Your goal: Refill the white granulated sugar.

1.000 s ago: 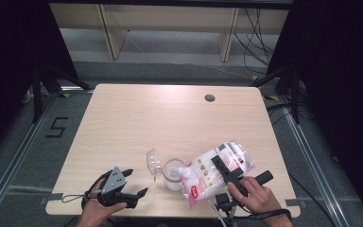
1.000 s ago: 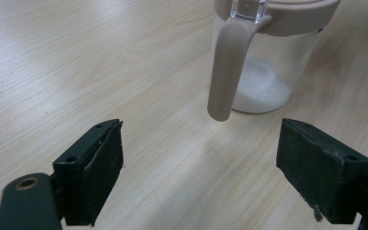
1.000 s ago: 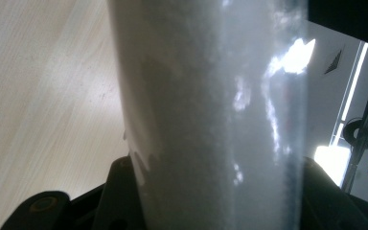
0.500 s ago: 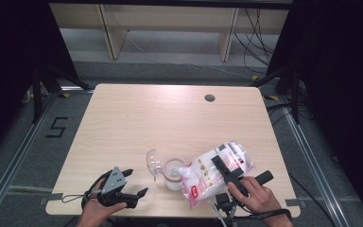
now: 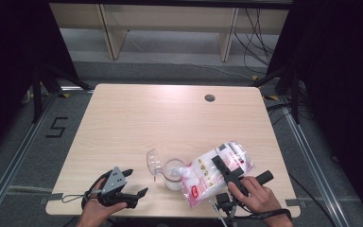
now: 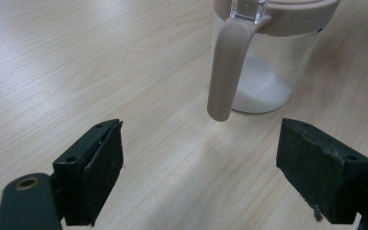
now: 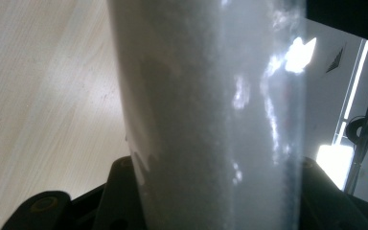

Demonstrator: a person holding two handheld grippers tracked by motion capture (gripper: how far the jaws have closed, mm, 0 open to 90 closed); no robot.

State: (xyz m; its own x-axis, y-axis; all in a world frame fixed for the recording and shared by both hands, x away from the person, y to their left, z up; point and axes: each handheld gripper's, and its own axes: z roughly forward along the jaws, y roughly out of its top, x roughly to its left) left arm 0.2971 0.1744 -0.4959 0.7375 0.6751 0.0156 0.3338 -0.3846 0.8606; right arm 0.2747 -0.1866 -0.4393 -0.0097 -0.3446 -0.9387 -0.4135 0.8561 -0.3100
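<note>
A clear plastic bag (image 5: 205, 176) of white granules with a red-printed label is tilted, its lower end at the mouth of a clear jar (image 5: 172, 174). My right gripper (image 5: 227, 169) is shut on the bag's middle, and in the right gripper view the bag (image 7: 211, 120) stands between both jaws. The jar holds a low layer of white granules (image 6: 261, 91), and its pink handle (image 6: 226, 72) hangs from a pink rim. Its clear flip lid (image 5: 153, 161) stands open to the left. Near the table's front left edge my left gripper (image 5: 136, 182) rests open, short of the jar (image 6: 268, 57).
The light wooden table (image 5: 170, 118) has a round cable hole (image 5: 210, 98) at its back right. Dark floor and a low shelf lie beyond the far edge.
</note>
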